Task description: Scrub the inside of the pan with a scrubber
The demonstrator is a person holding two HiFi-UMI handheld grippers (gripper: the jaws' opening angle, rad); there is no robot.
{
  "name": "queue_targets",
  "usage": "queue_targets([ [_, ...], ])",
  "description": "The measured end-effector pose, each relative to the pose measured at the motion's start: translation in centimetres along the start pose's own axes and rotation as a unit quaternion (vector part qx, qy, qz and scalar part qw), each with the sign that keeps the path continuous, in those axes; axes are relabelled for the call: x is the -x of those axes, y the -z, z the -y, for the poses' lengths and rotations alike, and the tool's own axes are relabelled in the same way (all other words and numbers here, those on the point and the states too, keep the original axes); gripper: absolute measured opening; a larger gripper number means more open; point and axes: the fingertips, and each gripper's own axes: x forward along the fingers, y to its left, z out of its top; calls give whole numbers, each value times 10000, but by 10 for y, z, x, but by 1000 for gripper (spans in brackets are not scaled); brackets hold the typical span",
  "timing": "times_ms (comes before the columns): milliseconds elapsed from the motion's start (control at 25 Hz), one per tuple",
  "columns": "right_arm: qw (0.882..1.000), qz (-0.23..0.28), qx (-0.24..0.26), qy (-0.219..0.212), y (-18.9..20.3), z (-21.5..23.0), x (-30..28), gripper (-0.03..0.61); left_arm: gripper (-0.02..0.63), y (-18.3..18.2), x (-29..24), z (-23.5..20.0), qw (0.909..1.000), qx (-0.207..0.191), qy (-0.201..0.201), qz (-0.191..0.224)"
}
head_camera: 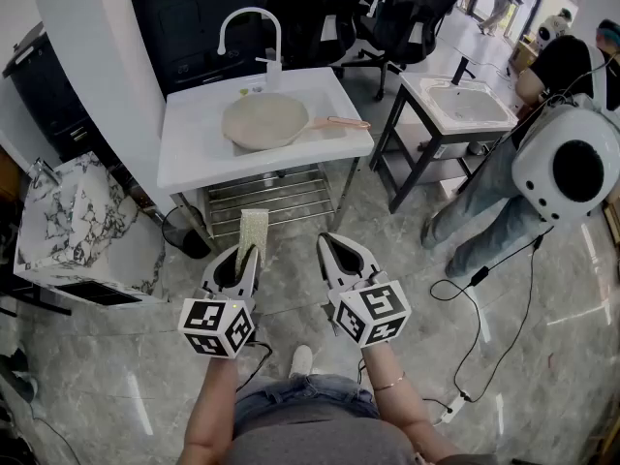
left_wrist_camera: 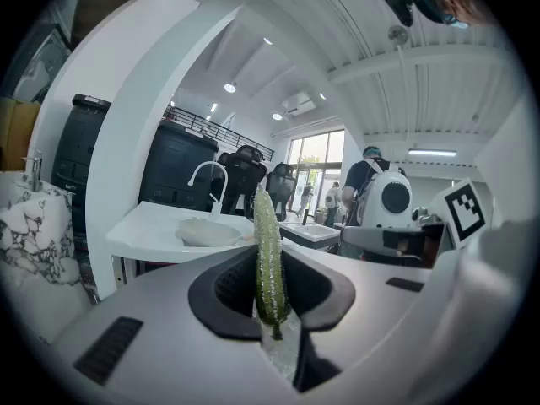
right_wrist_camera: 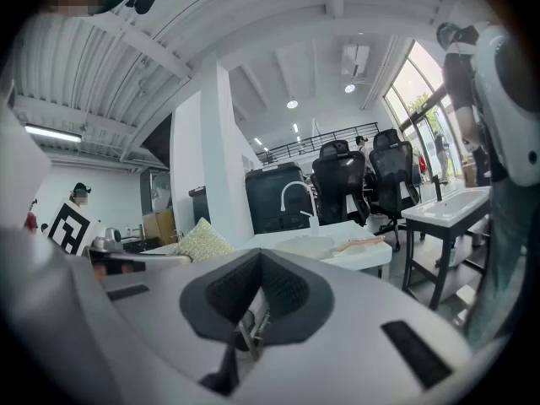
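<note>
A beige pan with a pinkish handle lies in the white sink counter, well ahead of both grippers. My left gripper is shut on a yellow-green scrubber, which stands upright out of its jaws. Seen edge-on in the left gripper view, the scrubber sits pinched between the dark pads, with the pan far behind. My right gripper is shut and holds nothing. Its view shows the pan and the scrubber at a distance.
A white tap rises behind the pan. A marble-patterned cabinet stands at the left, a second small sink stand at the right. A person with a white device stands at the far right. Cables trail on the floor.
</note>
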Motion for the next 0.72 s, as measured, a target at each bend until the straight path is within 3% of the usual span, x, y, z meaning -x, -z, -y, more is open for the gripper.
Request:
queue_targets([
  [160,9999,-122,-34,23,7,8,-1,9,66,2,-3,1,10000,-4,-48,20],
  [320,9997,-242,-33,43,12,16,-3,9,66,-2,-9,-1,9996,-258,-110,7],
  [720,9997,-165,-171,-49,5,34,-16,11,66,-31,-32,-22,9993,-272,-170,190],
])
